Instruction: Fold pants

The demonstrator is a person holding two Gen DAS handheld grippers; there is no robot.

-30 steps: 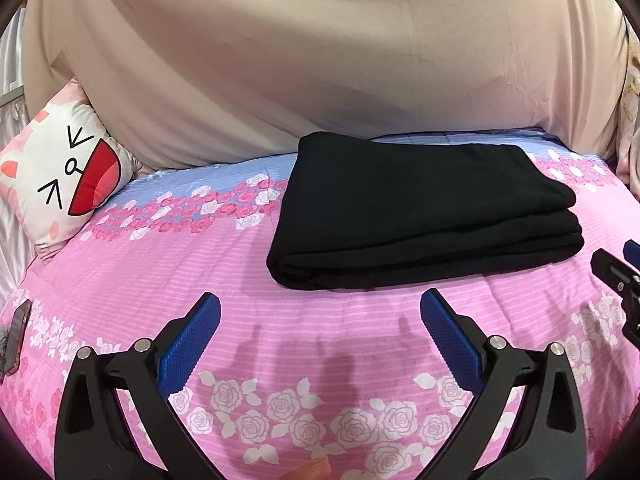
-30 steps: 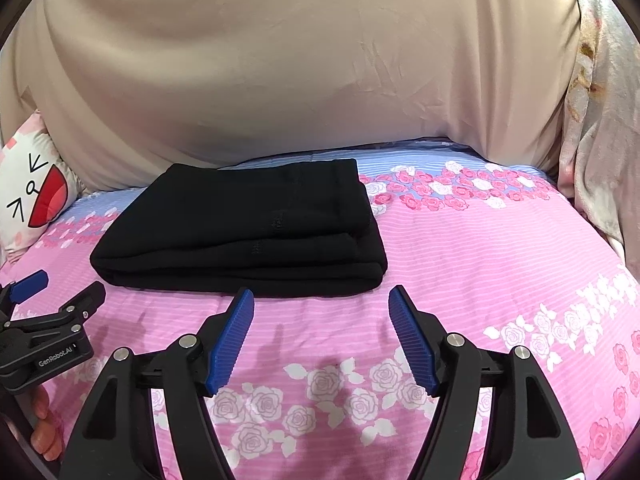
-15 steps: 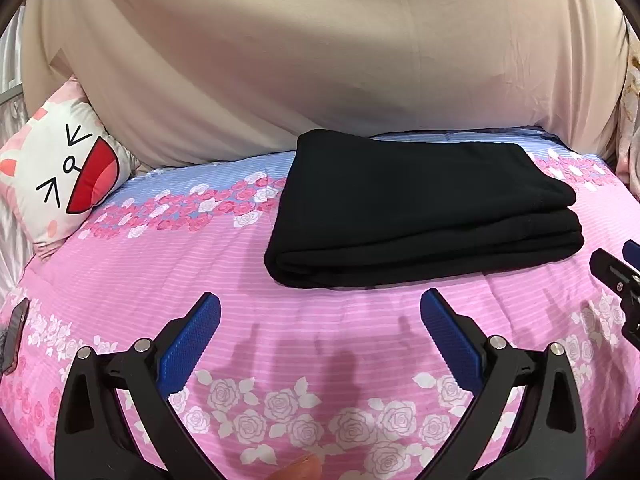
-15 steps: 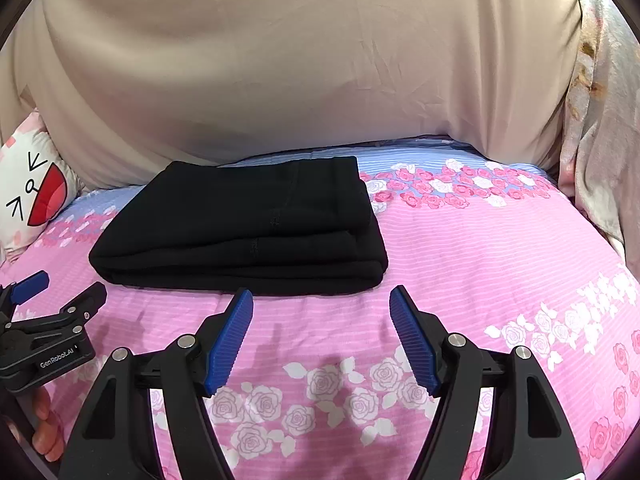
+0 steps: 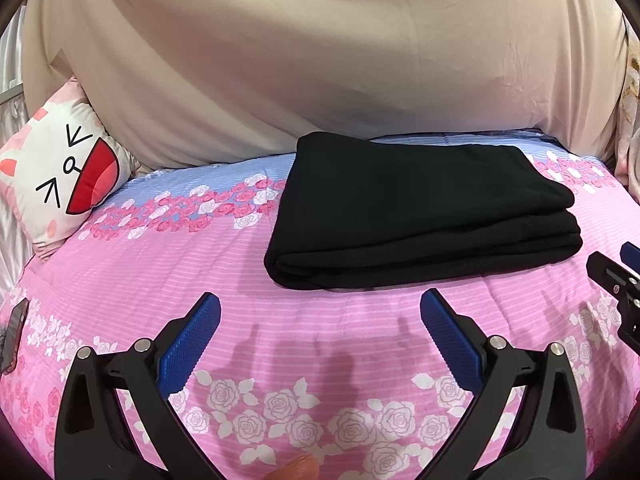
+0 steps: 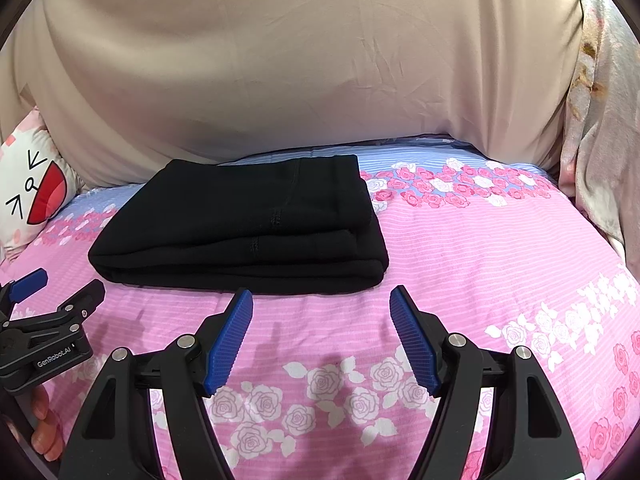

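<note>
From the left wrist view, one pair of black pants (image 5: 420,216) lies folded into a flat stack on the bed (image 5: 160,280), its near folded edge running just beyond the tips of the left claw (image 5: 320,312), whose two blue pads stand wide apart with only pink bedspread between them. Open bedspread stretches to the left of the pants as far as one cartoon-face pillow (image 5: 60,172) at the bed's left edge, and a beige sheet (image 5: 320,60) rises behind the pants' far edge. The tip of the right claw (image 5: 616,280) pokes in at the right border, apart from the pants. From the right wrist view, the same single stack of pants (image 6: 240,224) sits left of centre, its right edge squared off, with a broad clear stretch of flowered bedspread (image 6: 500,260) to its right. The right claw (image 6: 320,308) hangs spread and empty just short of the pants' near edge; the left claw (image 6: 52,296) shows at the left, also parted.
</note>
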